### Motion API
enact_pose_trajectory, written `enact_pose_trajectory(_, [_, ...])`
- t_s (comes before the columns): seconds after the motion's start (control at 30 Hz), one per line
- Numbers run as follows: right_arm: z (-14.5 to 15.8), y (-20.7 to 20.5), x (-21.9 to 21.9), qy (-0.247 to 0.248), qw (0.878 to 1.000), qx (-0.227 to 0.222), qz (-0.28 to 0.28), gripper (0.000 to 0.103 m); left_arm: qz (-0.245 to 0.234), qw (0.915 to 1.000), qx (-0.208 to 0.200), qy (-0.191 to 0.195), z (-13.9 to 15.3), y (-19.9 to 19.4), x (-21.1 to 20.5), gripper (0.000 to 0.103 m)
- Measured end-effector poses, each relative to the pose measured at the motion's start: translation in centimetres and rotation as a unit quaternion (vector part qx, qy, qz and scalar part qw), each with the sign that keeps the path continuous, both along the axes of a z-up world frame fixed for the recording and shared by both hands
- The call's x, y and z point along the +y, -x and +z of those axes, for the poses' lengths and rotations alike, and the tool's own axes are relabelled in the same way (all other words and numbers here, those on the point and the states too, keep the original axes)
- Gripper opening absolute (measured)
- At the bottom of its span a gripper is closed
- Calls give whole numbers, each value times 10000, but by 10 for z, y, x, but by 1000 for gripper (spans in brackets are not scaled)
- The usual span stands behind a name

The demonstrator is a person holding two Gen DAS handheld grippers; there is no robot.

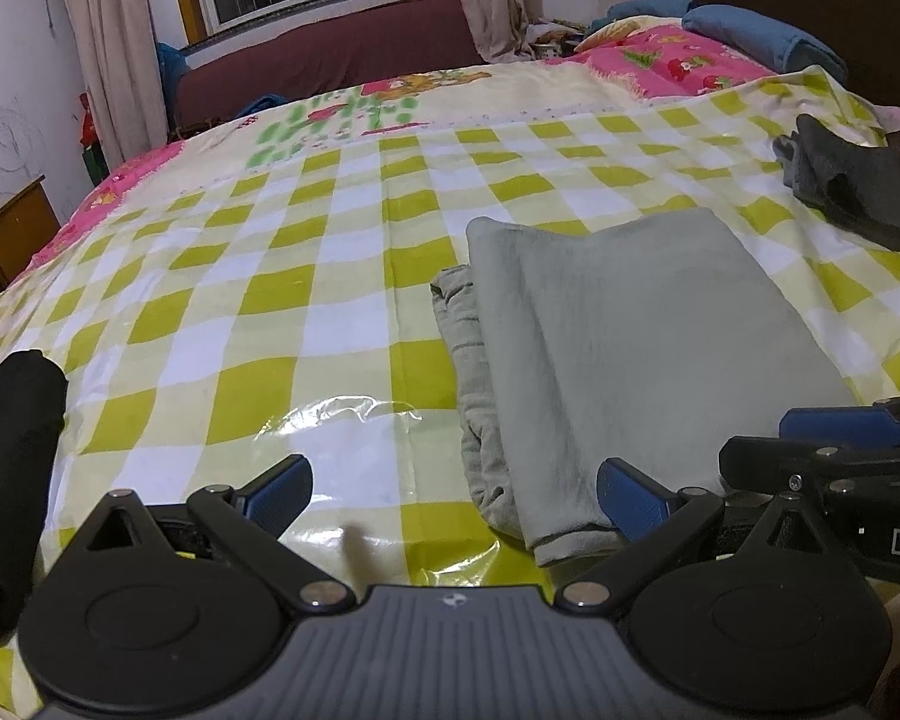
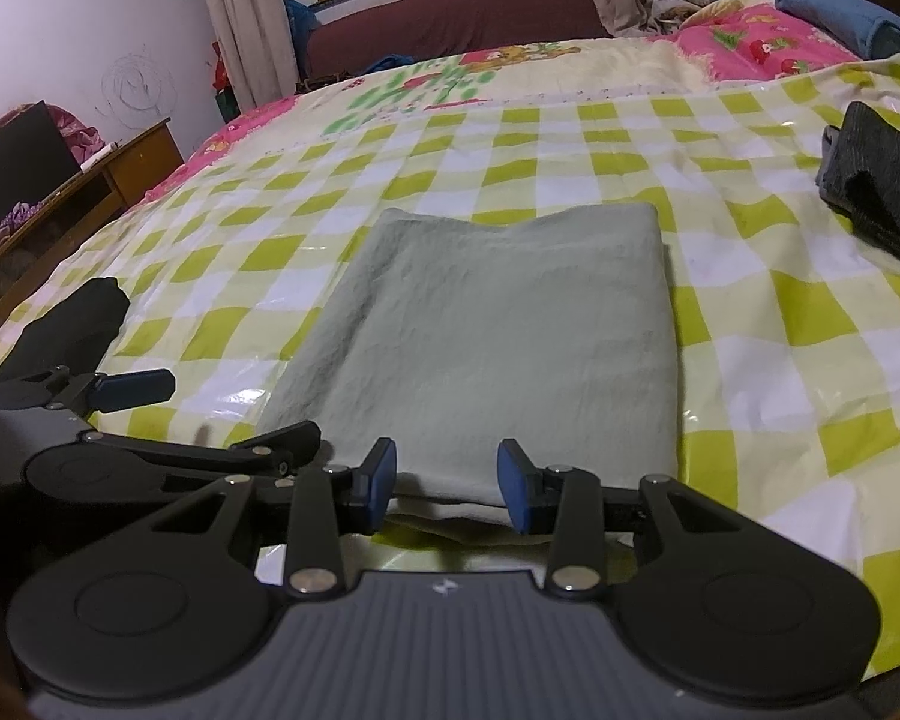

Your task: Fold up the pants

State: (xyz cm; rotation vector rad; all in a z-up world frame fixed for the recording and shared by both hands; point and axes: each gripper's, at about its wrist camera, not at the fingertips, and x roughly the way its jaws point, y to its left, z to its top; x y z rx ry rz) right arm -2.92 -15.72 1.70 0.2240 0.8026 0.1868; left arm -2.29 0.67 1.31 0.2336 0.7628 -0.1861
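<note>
My folded grey-green pants [image 2: 498, 330] lie near the bed's [image 2: 780, 360] front edge, on its checked plastic cover. My right hand-held gripper [image 2: 447, 489] hangs at their near hem, jaws partly apart, pads clear of the cloth. My left hand-held gripper [image 1: 453, 495] stands wide apart, empty, beside the pants' left edge.
</note>
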Motion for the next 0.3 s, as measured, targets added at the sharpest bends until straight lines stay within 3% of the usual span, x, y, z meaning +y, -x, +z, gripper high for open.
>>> enact_pose_trajectory(0.3, [0, 1, 0, -12, 10000, 11, -6, 38, 8, 10000, -27, -28, -1, 1, -1, 103])
